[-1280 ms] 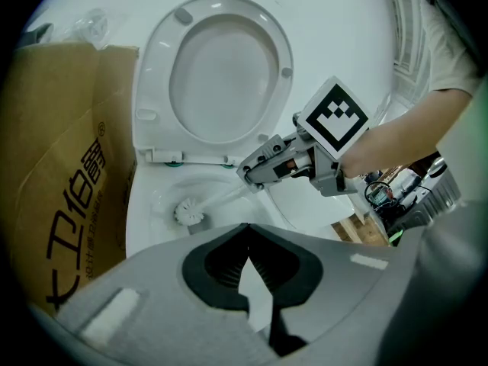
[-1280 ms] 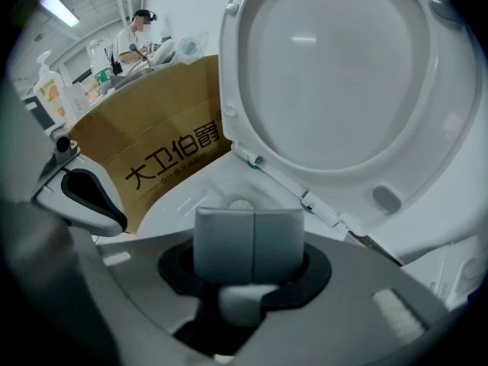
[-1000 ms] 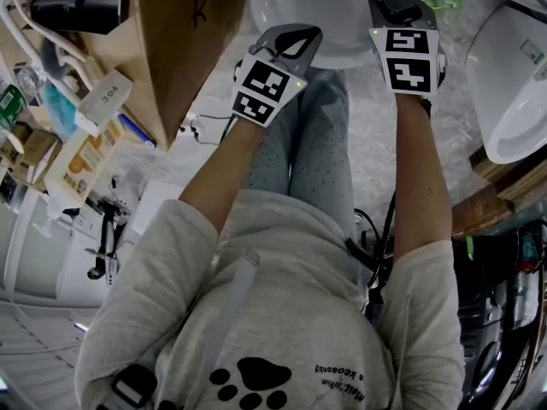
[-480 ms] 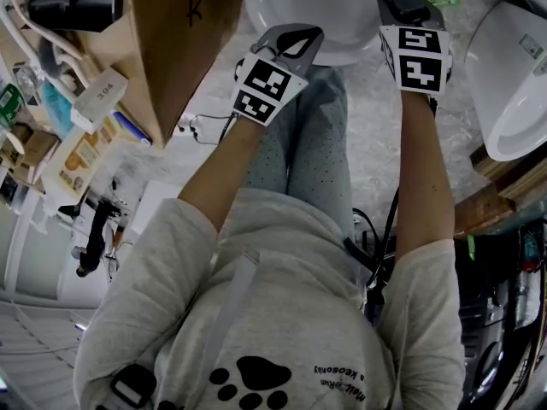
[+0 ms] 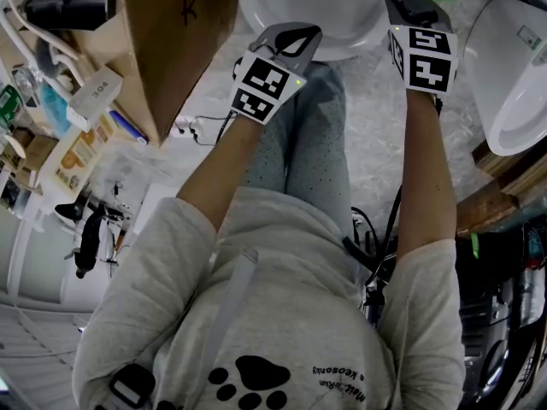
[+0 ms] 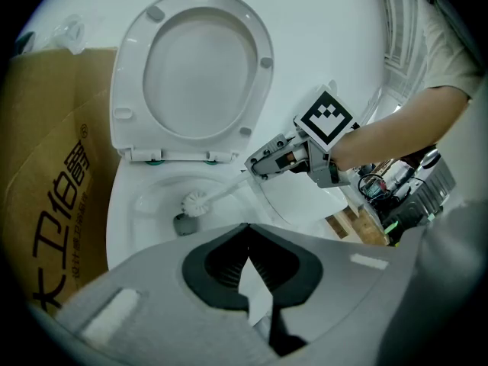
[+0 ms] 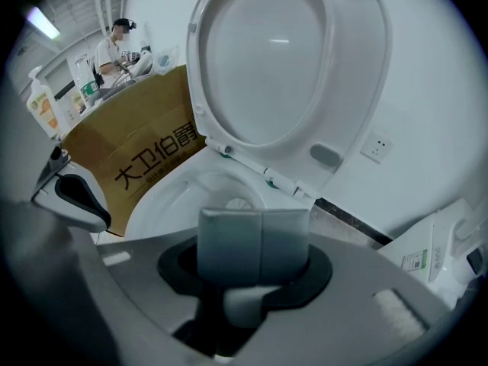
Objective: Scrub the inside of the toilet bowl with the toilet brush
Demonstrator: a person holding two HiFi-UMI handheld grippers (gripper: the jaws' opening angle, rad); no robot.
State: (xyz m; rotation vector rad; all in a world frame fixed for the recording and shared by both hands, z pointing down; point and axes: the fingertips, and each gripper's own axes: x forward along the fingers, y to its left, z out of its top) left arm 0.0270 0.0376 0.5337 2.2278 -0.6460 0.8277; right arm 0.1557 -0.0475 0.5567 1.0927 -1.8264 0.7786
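The white toilet bowl [image 6: 126, 227] stands with its seat and lid [image 6: 200, 67] raised against the wall. In the left gripper view the toilet brush head [image 6: 198, 202] is down inside the bowl close to the drain, and its white handle [image 6: 229, 189] slants up to my right gripper [image 6: 278, 157]. My right gripper [image 7: 255, 239] is shut on the grey grip of the brush, with the brush head [image 7: 238, 203] showing beyond it in the bowl [image 7: 171, 197]. My left gripper [image 6: 247, 231] hangs shut and empty over the bowl's near rim. Seen from the head, both grippers [image 5: 286, 45] [image 5: 408, 11] are at the bowl [image 5: 308, 7].
A brown cardboard box [image 6: 46, 174] stands tight against the bowl's left side [image 5: 179, 32]. A second white fixture [image 5: 513, 75] and wooden planks [image 5: 496, 203] lie to the right. Cluttered shelves sit at the left. A person [image 7: 114, 48] stands far off. A wall socket [image 7: 376, 149] is near the floor.
My right gripper has shifted a little to the right at the bowl's rim with the brush in it. The left gripper has stayed in place.
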